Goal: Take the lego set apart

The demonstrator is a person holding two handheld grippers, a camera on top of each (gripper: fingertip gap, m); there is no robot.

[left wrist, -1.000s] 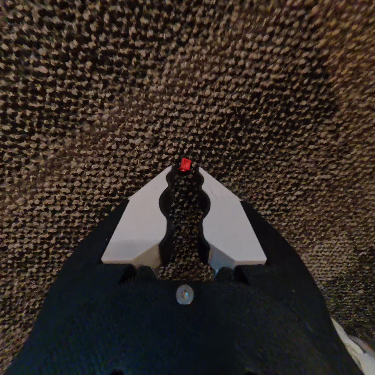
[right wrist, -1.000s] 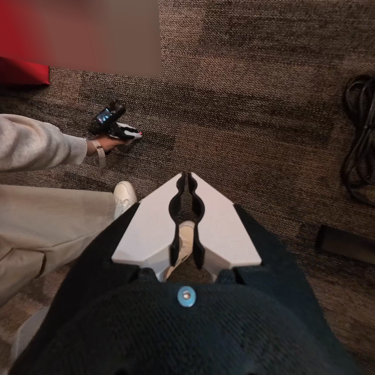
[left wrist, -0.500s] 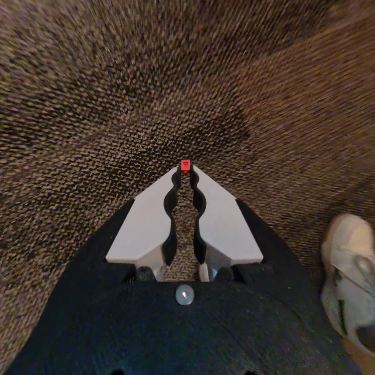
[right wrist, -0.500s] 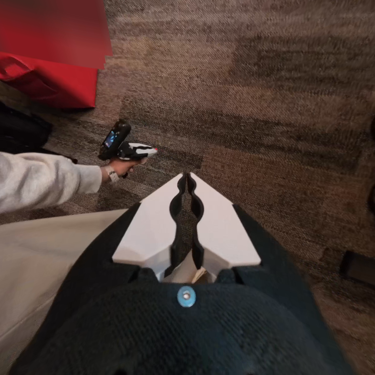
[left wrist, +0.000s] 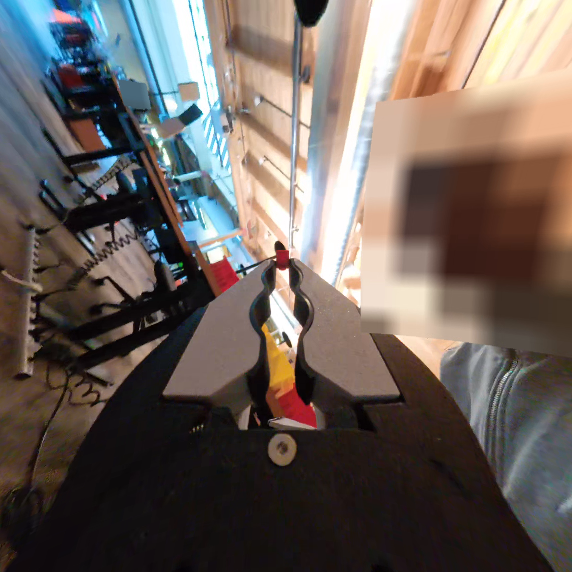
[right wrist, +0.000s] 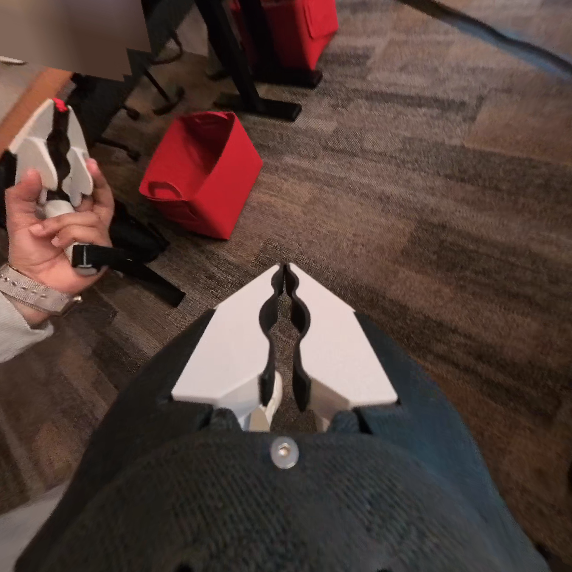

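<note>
Listing: one small red lego piece [left wrist: 282, 258], pinched at the tips of the left gripper [left wrist: 282, 263]; one right gripper [right wrist: 284, 269], tips together, empty; one red bin [right wrist: 201, 173] on carpet [right wrist: 402, 185].

Tiny red lego piece [left wrist: 282, 257], pinched btwn left gripper [left wrist: 282, 262] tips.

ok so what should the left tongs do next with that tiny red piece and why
Probably carry the red piece over the red bin and release it. The left tongs pinch it at the very tips, raised in the air; the bin stands open on the carpet nearby.
</note>
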